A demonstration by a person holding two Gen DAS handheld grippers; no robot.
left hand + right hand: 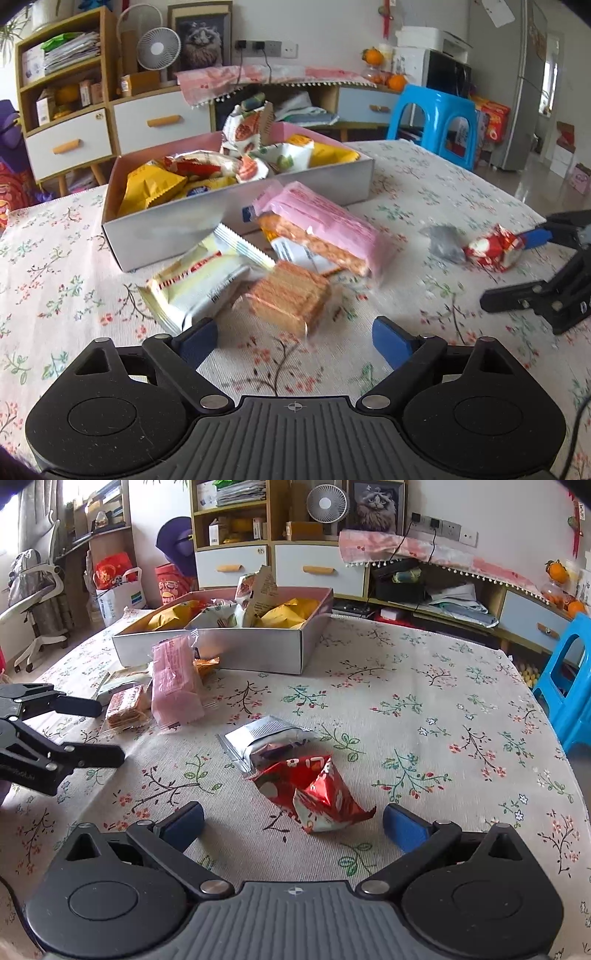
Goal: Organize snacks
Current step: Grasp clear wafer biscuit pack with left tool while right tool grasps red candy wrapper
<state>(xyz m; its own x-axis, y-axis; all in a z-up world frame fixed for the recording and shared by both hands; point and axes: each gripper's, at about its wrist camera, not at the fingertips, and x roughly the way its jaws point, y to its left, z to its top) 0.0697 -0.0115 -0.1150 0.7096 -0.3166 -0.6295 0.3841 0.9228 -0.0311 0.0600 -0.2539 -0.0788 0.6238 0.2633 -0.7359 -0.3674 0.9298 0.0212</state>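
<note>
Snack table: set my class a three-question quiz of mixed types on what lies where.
1. True or false: the box already holds snacks.
2. Which packet lies nearest the right claw? A silver packet B red packet C pink packet
3. Fill in: the left claw is ___, facing the wafer pack.

Key: 1 true; 2 B, the red packet; 3 open.

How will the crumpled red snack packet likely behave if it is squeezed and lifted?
The red snack packet looks like thin creased foil, so it will probably crumple and weigh little. Its glossy surface may slip. It lies flat on the tablecloth, so rolling seems unlikely.
</note>
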